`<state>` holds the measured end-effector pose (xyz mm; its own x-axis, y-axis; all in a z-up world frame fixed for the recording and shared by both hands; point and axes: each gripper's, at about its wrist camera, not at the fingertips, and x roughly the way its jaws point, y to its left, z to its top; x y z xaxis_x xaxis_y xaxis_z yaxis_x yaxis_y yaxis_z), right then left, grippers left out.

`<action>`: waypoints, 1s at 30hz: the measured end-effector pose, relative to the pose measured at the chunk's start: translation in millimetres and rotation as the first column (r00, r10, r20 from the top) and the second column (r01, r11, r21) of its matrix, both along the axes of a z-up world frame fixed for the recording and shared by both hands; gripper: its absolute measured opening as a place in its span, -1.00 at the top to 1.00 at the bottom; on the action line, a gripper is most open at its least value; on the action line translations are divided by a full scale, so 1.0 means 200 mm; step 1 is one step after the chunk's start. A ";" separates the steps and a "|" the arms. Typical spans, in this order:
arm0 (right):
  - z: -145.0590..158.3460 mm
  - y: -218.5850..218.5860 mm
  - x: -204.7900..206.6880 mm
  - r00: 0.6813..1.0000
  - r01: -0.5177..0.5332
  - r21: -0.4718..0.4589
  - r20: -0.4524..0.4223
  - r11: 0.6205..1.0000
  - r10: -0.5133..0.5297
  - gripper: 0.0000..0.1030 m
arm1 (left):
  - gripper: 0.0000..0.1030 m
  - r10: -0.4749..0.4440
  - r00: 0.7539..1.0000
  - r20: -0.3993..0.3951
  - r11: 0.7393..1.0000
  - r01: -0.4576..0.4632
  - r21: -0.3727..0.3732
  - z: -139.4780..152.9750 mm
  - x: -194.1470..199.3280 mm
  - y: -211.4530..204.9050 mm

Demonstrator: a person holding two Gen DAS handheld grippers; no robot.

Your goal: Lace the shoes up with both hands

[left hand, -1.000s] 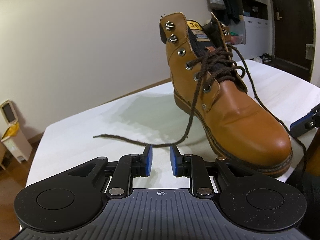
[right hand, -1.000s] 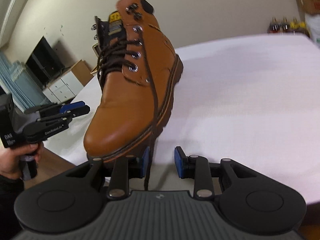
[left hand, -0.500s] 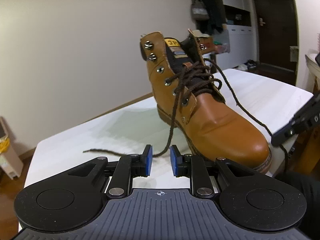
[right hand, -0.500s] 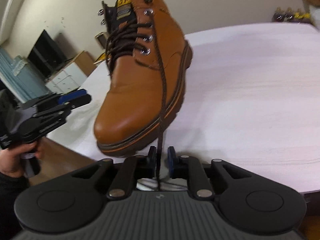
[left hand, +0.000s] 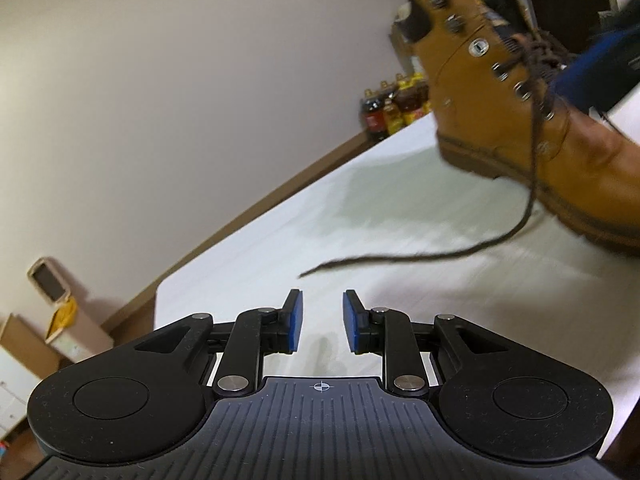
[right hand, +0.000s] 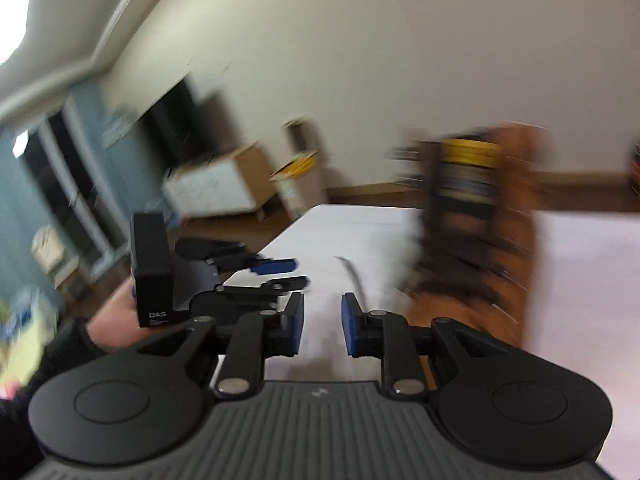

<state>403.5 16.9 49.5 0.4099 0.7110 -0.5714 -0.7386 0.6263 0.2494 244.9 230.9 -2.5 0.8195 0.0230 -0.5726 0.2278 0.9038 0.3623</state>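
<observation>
The tan leather boot (left hand: 500,120) stands on the white table (left hand: 400,220), at the upper right of the left wrist view. Its dark brown lace (left hand: 400,258) hangs from the eyelets and trails across the table, ending ahead of my left gripper (left hand: 322,316). That gripper's jaws are opening with nothing between them. The right wrist view is smeared by motion. There the boot (right hand: 480,240) is a blur at right, and my right gripper (right hand: 322,322) is opening. A lace end (right hand: 352,276) lies just past its right fingertip, and no pad presses on it.
A hand (right hand: 116,320) holds the left gripper (right hand: 276,272) over the table's left edge. Bottles (left hand: 392,100) stand on the floor by the far wall. A small bin (left hand: 52,292) and a white cabinet (right hand: 216,188) are beyond the table.
The right gripper closed around the hanging lace, then opened and swung left and up, so the boot is now at right. In the left view the boot shifted to the upper right and the lace left the jaws.
</observation>
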 end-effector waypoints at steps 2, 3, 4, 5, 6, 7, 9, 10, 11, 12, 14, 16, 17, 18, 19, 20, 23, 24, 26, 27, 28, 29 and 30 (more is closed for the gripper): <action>-0.08 0.23 0.12 0.998 -0.035 -0.113 0.053 0.993 0.041 0.55 | 0.52 0.013 1.000 0.003 0.999 -0.013 -0.034 -0.01 -0.04 0.07; -0.12 0.32 0.17 0.996 -0.051 -0.161 0.066 0.986 0.062 0.56 | 0.52 0.019 1.000 0.007 0.999 -0.019 -0.048 -0.02 -0.05 0.10; -0.17 0.42 0.23 0.994 -0.061 -0.207 0.075 0.976 0.078 0.56 | 0.52 0.025 1.000 0.011 0.998 -0.024 -0.060 -0.02 -0.07 0.11; -0.19 0.46 0.26 0.994 -0.063 -0.232 0.077 0.971 0.083 0.56 | 0.52 0.032 0.999 0.019 0.997 -0.031 -0.076 -0.02 -0.09 0.14; -0.23 0.53 0.32 0.994 -0.064 -0.277 0.068 0.959 0.086 0.56 | 0.52 0.037 0.999 0.025 0.995 -0.035 -0.091 -0.02 -0.11 0.15; -0.27 0.57 0.37 0.995 -0.060 -0.304 0.056 0.951 0.080 0.56 | 0.52 0.037 0.999 0.032 0.994 -0.034 -0.107 -0.03 -0.12 0.16; -0.32 0.63 0.44 0.997 -0.053 -0.335 0.035 0.941 0.068 0.55 | 0.52 0.039 0.998 0.055 0.991 -0.031 -0.133 -0.02 -0.15 0.19; -0.35 0.65 0.47 0.997 -0.056 -0.346 0.026 0.936 0.070 0.55 | 0.52 0.041 0.997 0.072 0.990 -0.031 -0.140 -0.02 -0.17 0.20; -0.36 0.65 0.48 0.997 -0.057 -0.354 0.023 0.934 0.070 0.55 | 0.52 0.045 0.995 0.089 0.989 -0.032 -0.147 -0.01 -0.18 0.21; -0.38 0.66 0.50 0.998 -0.045 -0.365 0.027 0.930 0.059 0.55 | 0.52 0.050 0.994 0.100 0.987 -0.034 -0.156 -0.01 -0.19 0.22; -0.41 0.69 0.50 0.999 -0.033 -0.388 0.016 0.921 0.042 0.55 | 0.52 0.058 0.992 0.107 0.984 -0.039 -0.175 0.00 -0.19 0.23; -0.43 0.69 0.48 0.999 -0.009 -0.412 0.032 0.911 0.024 0.55 | 0.53 0.066 0.991 0.114 0.979 -0.043 -0.198 0.00 -0.20 0.22; -0.43 0.70 0.48 0.999 -0.018 -0.410 0.031 0.912 0.033 0.56 | 0.53 0.070 0.991 0.115 0.978 -0.045 -0.206 0.00 -0.20 0.21; -0.44 0.71 0.48 0.999 -0.032 -0.407 0.027 0.913 0.047 0.59 | 0.53 0.072 0.991 0.113 0.977 -0.047 -0.209 0.01 -0.20 0.20; -0.44 0.71 0.47 0.998 -0.040 -0.406 0.030 0.913 0.057 0.64 | 0.53 0.074 0.991 0.109 0.977 -0.050 -0.209 0.01 -0.20 0.19; -0.45 0.72 0.46 0.997 -0.047 -0.406 0.035 0.913 0.066 0.76 | 0.52 0.074 0.992 0.107 0.977 -0.051 -0.208 0.02 -0.21 0.17; -0.40 0.71 0.41 0.995 -0.064 -0.375 0.044 0.925 0.087 0.95 | 0.52 0.072 0.991 0.110 0.976 -0.047 -0.215 0.05 -0.22 0.15; -0.35 0.67 0.37 0.993 -0.075 -0.326 0.061 0.942 0.101 0.95 | 0.52 0.070 0.991 0.113 0.974 -0.043 -0.224 0.07 -0.22 0.14; -0.23 0.56 0.29 0.987 -0.081 -0.242 0.113 0.967 0.111 0.95 | 0.53 0.060 0.991 0.123 0.966 -0.027 -0.257 0.11 -0.23 0.12; -0.16 0.46 0.25 0.984 -0.083 -0.191 0.138 0.978 0.111 0.95 | 0.53 0.051 0.990 0.129 0.963 -0.015 -0.269 0.13 -0.22 0.10; -0.08 0.35 0.20 0.981 -0.085 -0.142 0.163 0.986 0.108 0.95 | 0.53 0.035 0.990 0.138 0.957 0.006 -0.289 0.15 -0.21 0.08; -0.04 0.29 0.17 0.979 -0.084 -0.121 0.178 0.989 0.104 0.95 | 0.53 0.019 0.989 0.147 0.951 0.028 -0.309 0.18 -0.20 0.06; 0.02 0.18 0.12 0.974 -0.077 -0.094 0.204 0.993 0.095 0.95 | 0.53 0.006 0.988 0.156 0.945 0.045 -0.324 0.19 -0.18 0.03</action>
<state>427.1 52.8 54.4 0.4652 0.7013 -0.5402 -0.8207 0.5703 0.0336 208.9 237.8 35.8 0.8959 -0.1608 -0.4142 0.2120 0.9740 0.0804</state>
